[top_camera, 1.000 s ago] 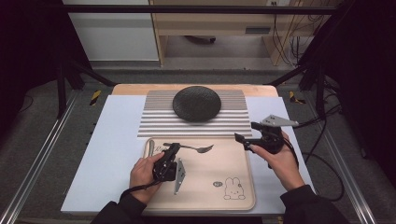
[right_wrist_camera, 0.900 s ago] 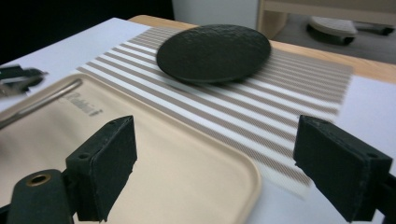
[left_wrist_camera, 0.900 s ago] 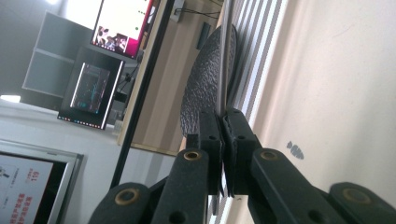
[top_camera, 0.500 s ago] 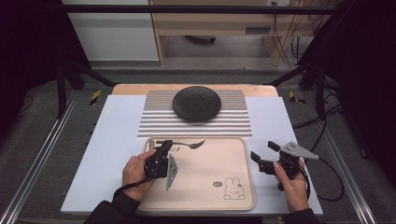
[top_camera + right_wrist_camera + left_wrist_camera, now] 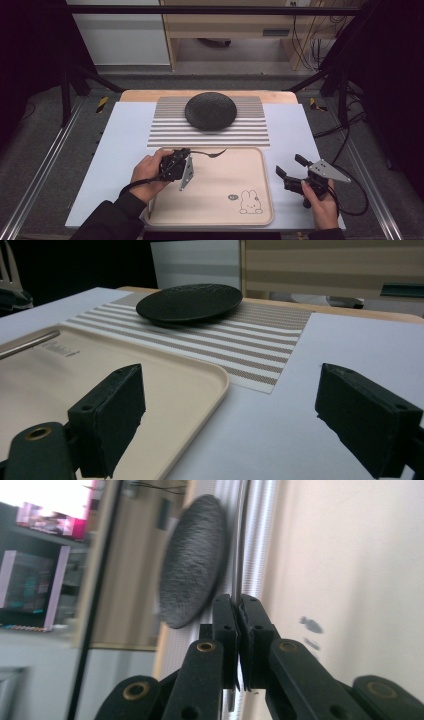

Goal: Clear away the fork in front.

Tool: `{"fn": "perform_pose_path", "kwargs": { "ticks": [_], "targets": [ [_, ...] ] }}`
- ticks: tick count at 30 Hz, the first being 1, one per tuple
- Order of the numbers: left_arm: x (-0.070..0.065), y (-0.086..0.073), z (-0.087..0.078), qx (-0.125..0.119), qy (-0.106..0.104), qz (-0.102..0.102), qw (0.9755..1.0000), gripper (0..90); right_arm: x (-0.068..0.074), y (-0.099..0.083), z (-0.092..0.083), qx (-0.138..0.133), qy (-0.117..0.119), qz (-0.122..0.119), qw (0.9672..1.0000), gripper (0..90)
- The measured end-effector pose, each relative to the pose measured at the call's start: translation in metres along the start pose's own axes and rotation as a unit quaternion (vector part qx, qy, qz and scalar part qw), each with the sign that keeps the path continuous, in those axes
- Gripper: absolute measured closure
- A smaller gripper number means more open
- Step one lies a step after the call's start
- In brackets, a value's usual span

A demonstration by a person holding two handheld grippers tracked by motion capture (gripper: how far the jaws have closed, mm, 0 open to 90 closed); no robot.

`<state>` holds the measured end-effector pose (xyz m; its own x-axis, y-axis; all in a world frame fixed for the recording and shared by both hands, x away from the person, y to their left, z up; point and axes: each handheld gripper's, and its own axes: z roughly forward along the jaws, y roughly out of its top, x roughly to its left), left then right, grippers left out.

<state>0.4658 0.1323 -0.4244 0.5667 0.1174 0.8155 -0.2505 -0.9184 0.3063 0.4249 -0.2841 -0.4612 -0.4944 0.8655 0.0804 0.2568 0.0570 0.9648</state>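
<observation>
My left gripper [image 5: 186,159] is shut on the handle of a metal fork [image 5: 212,152], holding it over the far left corner of a beige tray [image 5: 225,185]. In the left gripper view the jaws are pressed together on the thin fork handle [image 5: 241,555], which runs on past a dark round plate [image 5: 192,560]. My right gripper [image 5: 290,165] is open and holds nothing, low over the white tabletop just right of the tray. In its own view the right gripper [image 5: 230,410] gapes wide, with the tray [image 5: 165,385] at left and the plate [image 5: 190,302] beyond.
The dark plate [image 5: 210,111] sits on a striped placemat [image 5: 210,135] behind the tray. A bunny print [image 5: 250,201] marks the tray's near right corner. White tabletop [image 5: 125,145] lies open at the left. Fork tines [image 5: 7,265] show at the right gripper view's far left.
The right gripper dropped back from beside the placemat to the front right of the table, still open. The left gripper carried the fork slightly farther away.
</observation>
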Motion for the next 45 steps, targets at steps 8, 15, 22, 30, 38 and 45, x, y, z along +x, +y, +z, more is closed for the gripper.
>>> {"fn": "perform_pose_path", "kwargs": {
  "ticks": [8,15,22,30,38,45],
  "targets": [
    [0.012,-0.003,-0.003,0.015,-0.034,0.016,0.9992,87.0,0.003,-0.001,0.003,0.01,0.006,-0.002,0.9999,12.7],
    [0.022,-0.001,-0.002,0.016,-0.075,0.019,0.9969,87.0,-0.001,-0.001,0.0,0.004,-0.001,0.008,1.0,13.3],
    [0.024,-0.003,0.011,0.031,-0.105,0.041,0.9931,87.0,-0.001,-0.003,0.003,0.009,0.006,0.012,0.9999,13.9],
    [0.011,-0.007,0.029,0.055,-0.141,0.062,0.9865,87.0,0.001,-0.003,0.006,0.01,0.008,0.014,0.9998,13.8],
    [0.003,0.0,0.041,0.065,-0.169,0.083,0.98,87.0,0.002,-0.004,0.007,0.013,0.01,0.014,0.9998,13.5],
    [0.002,-0.005,0.049,0.08,-0.177,0.086,0.9771,87.0,0.001,-0.004,0.008,0.016,0.011,0.015,0.9997,13.3]
  ]
}}
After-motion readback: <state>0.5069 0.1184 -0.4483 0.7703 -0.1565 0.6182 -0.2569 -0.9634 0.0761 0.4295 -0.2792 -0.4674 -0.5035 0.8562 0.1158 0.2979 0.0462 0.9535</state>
